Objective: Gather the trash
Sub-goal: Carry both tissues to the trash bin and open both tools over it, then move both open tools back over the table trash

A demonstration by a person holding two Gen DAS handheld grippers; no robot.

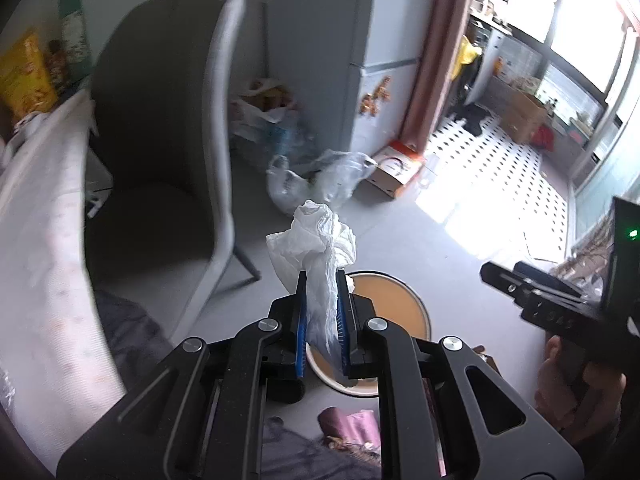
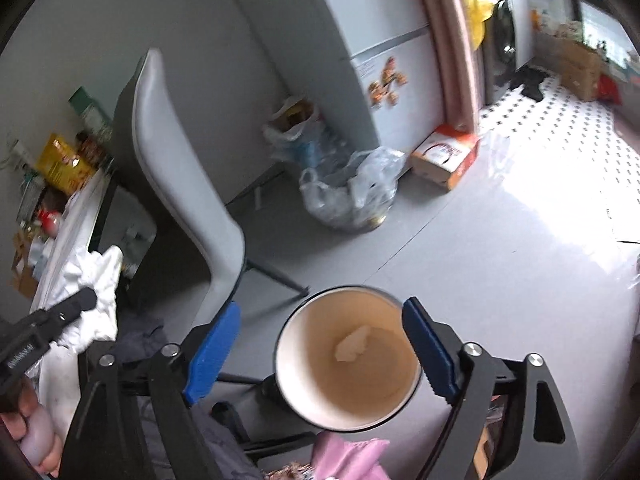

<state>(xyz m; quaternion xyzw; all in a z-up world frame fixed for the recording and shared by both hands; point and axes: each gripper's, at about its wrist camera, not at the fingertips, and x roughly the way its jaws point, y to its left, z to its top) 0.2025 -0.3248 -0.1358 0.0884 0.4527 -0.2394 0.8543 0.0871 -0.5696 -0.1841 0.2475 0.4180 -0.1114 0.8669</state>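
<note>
Much bare floor [image 2: 500, 264] beyond bin [image 2: 348, 360] rim, chair [image 2: 188, 200] just left.

Open grey floor [image 2: 500, 264] fills the middle and right of the right wrist frame, free to pass. At left the grey chair [image 2: 188, 200] and table edge [image 1: 44, 208] block the way. A clear plastic bag [image 2: 352, 192] and cardboard box [image 2: 444, 156] crowd the upper middle.

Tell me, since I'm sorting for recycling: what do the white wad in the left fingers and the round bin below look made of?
White wad: thin plastic film, probably a bag; translucent, glossy, finely crinkled. Round bin: smooth, matte tan inside with a pale rim; plastic or coated paper, I can't tell which.
</note>
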